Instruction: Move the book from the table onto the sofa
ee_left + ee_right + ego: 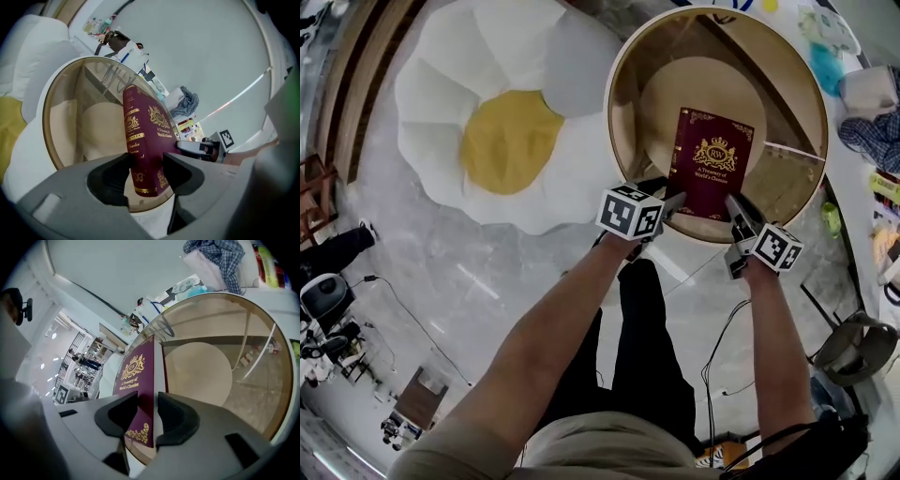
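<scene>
- Burgundy book with gold print lay flat and cover up on the round glass table, close to the table's near rim.
- White sofa, shaped like a fried egg with a yellow middle, sat just left of the table, its edge right beside the wooden rim.
- Round pale shelf showed through the glass beneath the book.
- Checked cloth was heaped to the right of the table, and cables trailed over the grey floor on the table's near side.
- Two bare forearms reached forward side by side from the table's near side, with the grippers tilted down toward the rim.
- Left gripper straddled the book's near left corner by the spine, its jaws spread wide and not gripping.
- Right gripper was at the book's near right corner, its jaws clenched across the book's thickness, one pad on the cover.
</scene>
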